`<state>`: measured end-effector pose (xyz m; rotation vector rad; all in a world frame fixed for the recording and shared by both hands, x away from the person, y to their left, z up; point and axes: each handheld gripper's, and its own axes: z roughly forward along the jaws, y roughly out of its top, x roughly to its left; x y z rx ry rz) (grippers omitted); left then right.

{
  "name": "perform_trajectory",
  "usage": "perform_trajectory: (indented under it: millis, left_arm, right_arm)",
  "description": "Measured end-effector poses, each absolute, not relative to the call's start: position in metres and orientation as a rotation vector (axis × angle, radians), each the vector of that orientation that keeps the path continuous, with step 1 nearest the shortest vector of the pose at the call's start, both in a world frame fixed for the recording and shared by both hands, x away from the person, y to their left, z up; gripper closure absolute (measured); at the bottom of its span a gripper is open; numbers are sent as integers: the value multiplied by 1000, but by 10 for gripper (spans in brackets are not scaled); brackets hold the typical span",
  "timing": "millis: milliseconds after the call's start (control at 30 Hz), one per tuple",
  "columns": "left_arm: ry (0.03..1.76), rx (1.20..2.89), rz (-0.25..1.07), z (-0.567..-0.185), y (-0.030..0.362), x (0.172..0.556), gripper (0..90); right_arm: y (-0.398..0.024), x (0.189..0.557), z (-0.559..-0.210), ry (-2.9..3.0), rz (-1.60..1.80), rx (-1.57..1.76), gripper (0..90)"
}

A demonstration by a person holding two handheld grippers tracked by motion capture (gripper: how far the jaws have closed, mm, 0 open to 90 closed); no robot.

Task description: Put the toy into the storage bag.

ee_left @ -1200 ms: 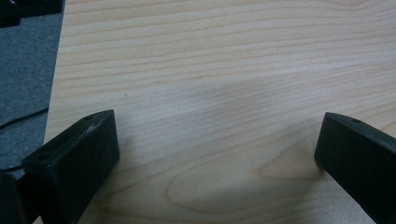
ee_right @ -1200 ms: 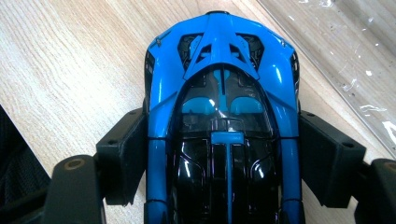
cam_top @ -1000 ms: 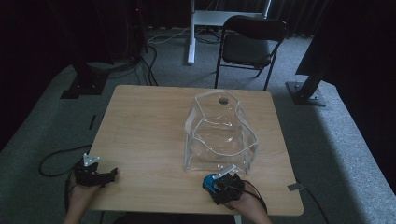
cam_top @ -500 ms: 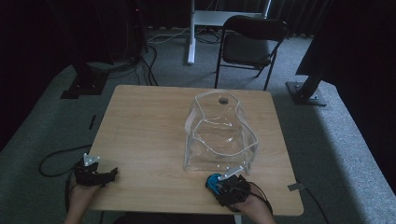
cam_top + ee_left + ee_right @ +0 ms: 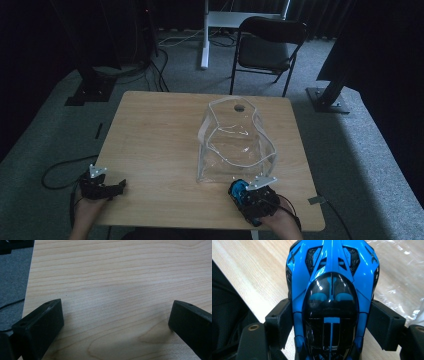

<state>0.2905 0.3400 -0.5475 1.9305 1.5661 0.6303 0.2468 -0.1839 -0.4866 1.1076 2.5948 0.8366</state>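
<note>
Blue toy sports car (image 5: 332, 297) sits clamped by its flanks between the right gripper (image 5: 248, 194)'s jaws, lifted at the table (image 5: 160, 140)'s near edge just before the clear plastic bag (image 5: 234, 142); pickup looks done, bagging remains. Its long axis runs along the jaws, one end pointing outward toward the bag. Left gripper (image 5: 102, 186) rests at the near-left corner, jaws apart on nothing.
</note>
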Motion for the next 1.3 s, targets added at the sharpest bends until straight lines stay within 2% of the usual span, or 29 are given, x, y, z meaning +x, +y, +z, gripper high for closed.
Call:
perform_trajectory:
  millis: [600,1300]
  left_arm:
    - [1566,1931,630,-548,340,291,3]
    - [1565,1933,630,-547,340,291,3]
  right_arm:
    - [-190,223,-443,2510,1132,1003,263]
    - [-200,228,-378,2377,1299,850,262]
